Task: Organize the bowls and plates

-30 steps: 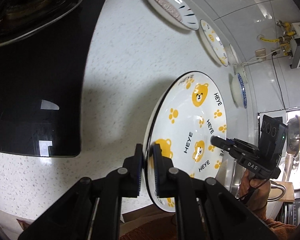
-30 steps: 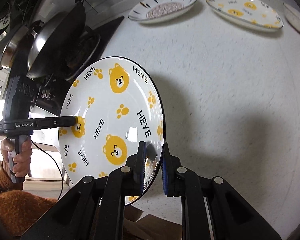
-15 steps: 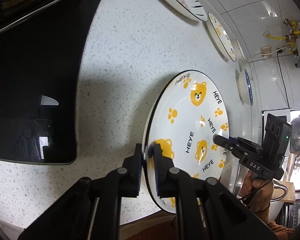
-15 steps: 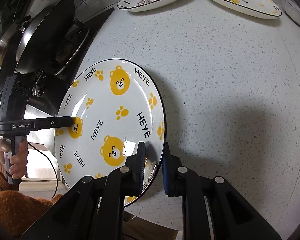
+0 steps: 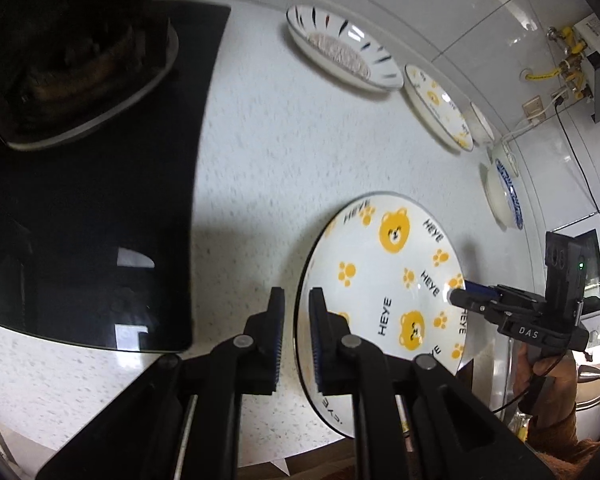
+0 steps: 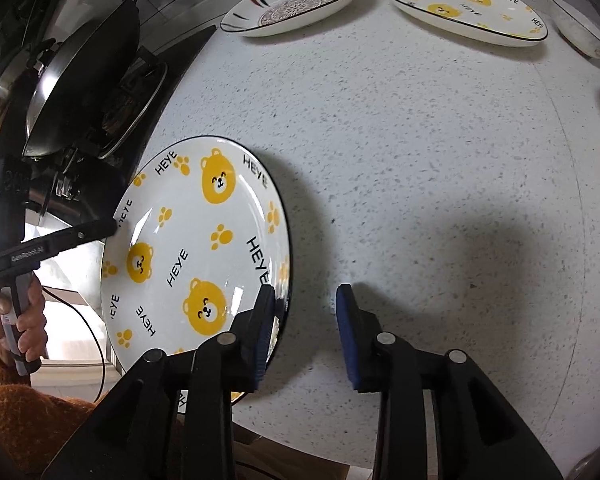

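Step looks like a release or hand-off of the round white glazed ceramic plate with yellow bears and a black rim, near the front edge of the white speckled stone tabletop. Right tool jaws are opening, with the rim between them but not pressed. Left tool is pinched on the opposite rim. Clear the right pads fully before moving, and keep the left grip deep, since the glaze is slick and the rim thin. A matching shallow bear plate at the back is the likely stacking spot.
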`<state>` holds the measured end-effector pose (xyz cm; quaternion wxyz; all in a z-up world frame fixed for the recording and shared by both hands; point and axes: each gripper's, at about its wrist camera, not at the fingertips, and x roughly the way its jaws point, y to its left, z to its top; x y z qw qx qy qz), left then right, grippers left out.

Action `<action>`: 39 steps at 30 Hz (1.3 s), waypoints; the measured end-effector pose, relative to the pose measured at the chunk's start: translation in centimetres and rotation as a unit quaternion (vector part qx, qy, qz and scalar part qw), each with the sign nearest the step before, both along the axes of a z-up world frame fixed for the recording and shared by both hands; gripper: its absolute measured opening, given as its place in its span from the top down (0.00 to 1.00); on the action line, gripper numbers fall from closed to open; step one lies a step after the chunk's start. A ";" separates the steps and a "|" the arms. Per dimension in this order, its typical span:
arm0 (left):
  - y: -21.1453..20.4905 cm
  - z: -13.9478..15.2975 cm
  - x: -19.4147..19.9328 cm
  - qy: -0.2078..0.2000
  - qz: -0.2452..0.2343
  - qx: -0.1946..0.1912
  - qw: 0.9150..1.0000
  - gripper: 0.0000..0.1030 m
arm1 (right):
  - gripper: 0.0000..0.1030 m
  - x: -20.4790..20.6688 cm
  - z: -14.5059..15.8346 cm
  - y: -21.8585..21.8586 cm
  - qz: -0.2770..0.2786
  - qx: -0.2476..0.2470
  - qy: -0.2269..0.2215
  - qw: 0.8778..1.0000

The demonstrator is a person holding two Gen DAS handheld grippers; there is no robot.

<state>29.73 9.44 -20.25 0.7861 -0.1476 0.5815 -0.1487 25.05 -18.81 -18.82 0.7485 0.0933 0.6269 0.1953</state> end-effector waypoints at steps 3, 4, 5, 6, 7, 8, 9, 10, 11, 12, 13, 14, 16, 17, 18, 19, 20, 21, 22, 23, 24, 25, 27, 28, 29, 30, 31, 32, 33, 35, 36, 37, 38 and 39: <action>-0.1 1.8 0.1 -0.022 0.002 0.016 1.000 0.88 | 0.66 0.3 0.6 -0.8 -0.006 0.000 -0.011 1.000; -0.3 2.5 0.3 -0.029 0.002 0.015 0.999 0.88 | 0.64 0.4 0.9 -1.2 -0.008 -0.001 -0.017 1.000; -0.7 3.3 0.7 -0.036 -0.001 0.012 0.999 0.88 | 0.63 0.6 1.3 -1.6 -0.009 -0.001 -0.024 1.000; -1.1 3.8 1.1 -0.041 -0.007 0.008 0.999 0.88 | 0.59 0.8 1.6 -2.0 -0.011 -0.001 -0.030 0.999; -1.5 4.2 1.5 -0.044 -0.012 0.003 0.999 0.88 | 0.56 1.0 2.1 -2.6 -0.015 -0.003 -0.038 0.999; -2.3 4.7 2.2 -0.048 -0.019 -0.003 0.999 0.88 | 0.50 1.3 2.5 -3.2 -0.020 -0.001 -0.044 0.999; -3.0 5.1 2.7 -0.050 -0.026 -0.007 0.998 0.88 | 0.45 1.6 2.9 -4.0 -0.026 0.003 -0.050 0.998; -4.2 5.5 3.5 -0.046 -0.038 -0.013 0.998 0.84 | 0.43 2.0 3.4 -5.0 -0.034 0.013 -0.055 0.998; -4.9 5.7 4.1 -0.042 -0.044 -0.019 0.998 0.69 | 0.38 2.4 3.8 -6.0 -0.042 0.023 -0.059 0.997; -6.0 5.9 4.9 -0.037 -0.051 -0.032 0.997 0.60 | 0.32 2.9 4.2 -7.2 -0.052 0.031 -0.064 0.996; -7.0 6.2 5.6 -0.034 -0.057 -0.043 0.997 0.43 | 0.30 3.2 4.6 -8.0 -0.059 0.034 -0.069 0.995; -8.4 6.4 6.6 -0.029 -0.067 -0.051 0.996 0.34 | 0.28 3.7 5.1 -8.9 -0.064 0.035 -0.077 0.994; -10.6 6.6 8.1 -0.019 -0.081 -0.055 0.995 0.29 | 0.27 4.7 5.9 -10.8 -0.070 0.031 -0.090 0.993; -11.4 6.7 8.6 -0.017 -0.084 -0.057 0.995 0.29 | 0.25 5.3 6.3 -11.5 -0.072 0.033 -0.095 0.992; -12.6 6.7 9.4 -0.012 -0.086 -0.062 0.994 0.29 | 0.24 5.9 6.6 -12.3 -0.073 0.034 -0.100 0.992; -13.6 6.6 10.3 -0.005 -0.085 -0.068 0.994 0.29 | 0.24 6.6 6.9 -12.8 -0.074 0.033 -0.105 0.991; -14.3 6.4 11.1 0.003 -0.084 -0.068 0.994 0.29 | 0.23 7.2 7.1 -13.4 -0.074 0.031 -0.110 0.991; -15.0 6.3 11.8 0.008 -0.083 -0.066 0.994 0.29 | 0.23 7.9 7.2 -14.1 -0.074 0.030 -0.114 0.990; -15.7 6.0 12.7 0.014 -0.083 -0.065 0.994 0.29 | 0.23 8.7 7.3 -14.5 -0.076 0.031 -0.116 0.990; -16.5 5.7 13.5 0.018 -0.083 -0.063 0.994 0.29 | 0.23 9.5 7.3 -15.1 -0.077 0.033 -0.117 0.990; -17.5 5.4 14.6 0.026 -0.082 -0.055 0.995 0.29 | 0.23 10.3 7.3 -15.7 -0.078 0.035 -0.120 0.989; -18.3 5.2 15.6 0.032 -0.081 -0.048 0.995 0.29 | 0.23 11.1 7.3 -16.2 -0.078 0.033 -0.122 0.989; -19.3 4.7 17.2 0.036 -0.078 -0.048 0.995 0.29 | 0.23 12.5 7.2 -17.1 -0.076 0.031 -0.125 0.989; -19.6 4.5 18.0 0.038 -0.070 -0.049 0.996 0.29 | 0.23 13.4 7.0 -17.6 -0.076 0.032 -0.124 0.989; -19.9 4.2 18.8 0.040 -0.063 -0.055 0.996 0.29 | 0.23 14.1 6.8 -18.0 -0.077 0.033 -0.122 0.989; -20.2 4.0 19.2 0.040 -0.059 -0.058 0.996 0.29 | 0.23 14.8 6.5 -18.4 -0.077 0.035 -0.120 0.989; -20.7 3.5 20.3 0.042 -0.050 -0.053 0.996 0.29 | 0.23 15.4 6.3 -18.7 -0.075 0.038 -0.118 0.989; -20.9 3.3 20.8 0.044 -0.045 -0.050 0.997 0.29 | 0.22 16.0 6.0 -18.9 -0.074 0.038 -0.113 0.990; -21.4 2.8 21.7 0.047 -0.043 -0.047 0.997 0.29 | 0.22 16.7 5.6 -19.2 -0.076 0.037 -0.108 0.991; -22.2 1.6 23.4 0.065 -0.043 -0.030 0.997 0.29 | 0.20 18.0 5.0 -19.3 -0.071 0.038 -0.100 0.992; -22.4 1.3 23.8 0.070 -0.042 -0.030 0.996 0.29 | 0.20 18.6 4.7 -19.4 -0.070 0.034 -0.096 0.992; -22.9 0.7 24.7 0.076 -0.042 -0.030 0.996 0.29 | 0.20 19.1 4.5 -19.5 -0.069 0.029 -0.094 0.993; -23.1 0.5 25.0 0.078 -0.041 -0.030 0.996 0.29 | 0.19 19.7 4.3 -19.6 -0.067 0.029 -0.093 0.993; -23.5 0.0 25.7 0.081 -0.038 -0.035 0.995 0.29 | 0.18 20.3 4.1 -19.7 -0.066 0.029 -0.090 0.993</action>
